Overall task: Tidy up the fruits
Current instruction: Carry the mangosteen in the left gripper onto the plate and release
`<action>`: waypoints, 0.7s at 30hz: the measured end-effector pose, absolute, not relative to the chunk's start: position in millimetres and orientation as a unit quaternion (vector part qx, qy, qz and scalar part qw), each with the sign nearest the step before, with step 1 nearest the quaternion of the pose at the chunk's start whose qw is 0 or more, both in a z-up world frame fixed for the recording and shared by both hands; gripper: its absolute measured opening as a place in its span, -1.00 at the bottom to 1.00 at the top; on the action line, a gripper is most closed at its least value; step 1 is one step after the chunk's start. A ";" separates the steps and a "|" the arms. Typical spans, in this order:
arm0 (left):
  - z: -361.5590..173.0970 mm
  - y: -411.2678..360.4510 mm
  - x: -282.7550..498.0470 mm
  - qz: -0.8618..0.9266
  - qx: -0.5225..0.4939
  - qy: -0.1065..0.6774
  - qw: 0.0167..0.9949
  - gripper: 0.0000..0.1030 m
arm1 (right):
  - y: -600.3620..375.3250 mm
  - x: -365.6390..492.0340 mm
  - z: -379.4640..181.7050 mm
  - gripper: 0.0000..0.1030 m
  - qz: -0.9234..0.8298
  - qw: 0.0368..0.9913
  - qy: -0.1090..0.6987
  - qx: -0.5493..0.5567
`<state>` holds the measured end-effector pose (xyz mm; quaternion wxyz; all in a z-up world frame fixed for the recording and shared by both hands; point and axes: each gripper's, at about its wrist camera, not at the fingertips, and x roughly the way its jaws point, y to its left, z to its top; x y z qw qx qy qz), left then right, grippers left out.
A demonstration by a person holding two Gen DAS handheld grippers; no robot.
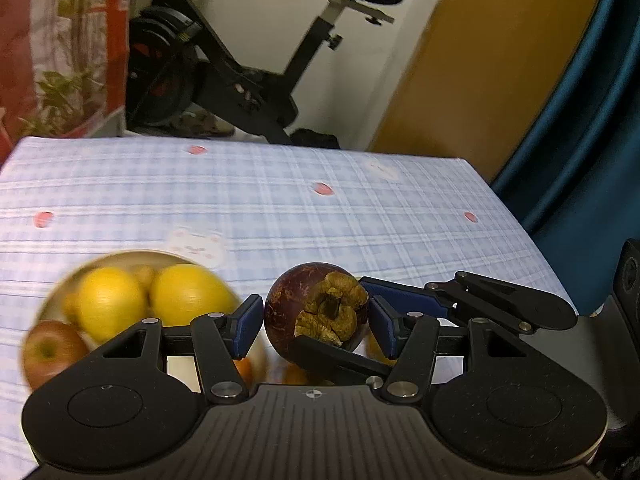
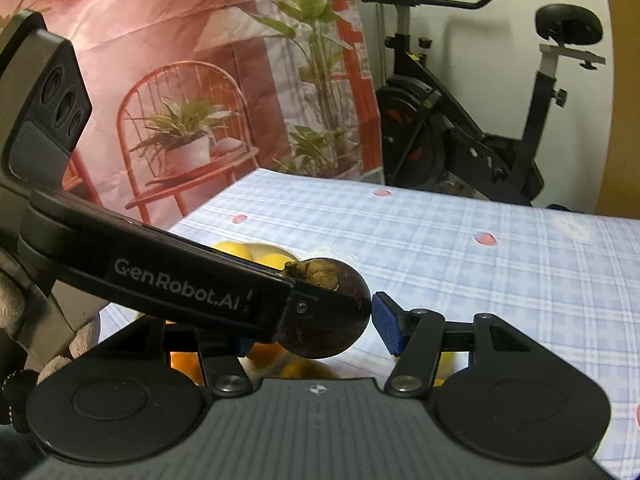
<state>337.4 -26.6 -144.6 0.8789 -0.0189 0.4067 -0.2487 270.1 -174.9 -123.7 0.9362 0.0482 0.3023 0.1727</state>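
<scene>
We hold one mangosteen [image 1: 316, 308] between both grippers — left gripper [image 1: 314, 322] and right gripper [image 2: 316, 326] each clamped on it — above the tabletop's [image 1: 280, 208] near edge, beside the fruit bowl [image 1: 132, 256].

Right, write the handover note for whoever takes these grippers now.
Left gripper: shut on the mangosteen, held above the table.
Right gripper: shut on the same mangosteen, crosswise to the left.
Bowl, to the left: two lemons and an apple. Orange fruit lies half hidden under the grippers.
Done: mangosteen picked up.
Left: probably release one gripper, then place the mangosteen. Its spot isn't shown.
</scene>
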 end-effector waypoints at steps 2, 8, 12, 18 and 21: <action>-139.0 -11.9 333.1 -0.239 -0.021 0.403 0.883 0.17 | -163.0 271.6 -120.1 0.17 0.185 0.936 0.297 0.047; -135.4 34.6 329.5 -0.201 -0.038 0.403 0.892 0.16 | -120.5 283.9 -119.0 0.17 0.230 0.927 0.293 0.036; -144.5 51.2 331.0 -0.187 -0.051 0.411 0.891 0.17 | -99.1 293.5 -127.4 0.17 0.247 0.920 0.304 0.025; -159.7 53.4 336.5 -0.188 -0.052 0.422 0.885 0.16 | -94.9 303.7 -145.5 0.17 0.253 0.908 0.331 0.031; -167.2 54.0 338.7 -0.185 -0.054 0.428 0.883 0.15 | -95.2 307.3 -153.1 0.17 0.255 0.904 0.343 0.033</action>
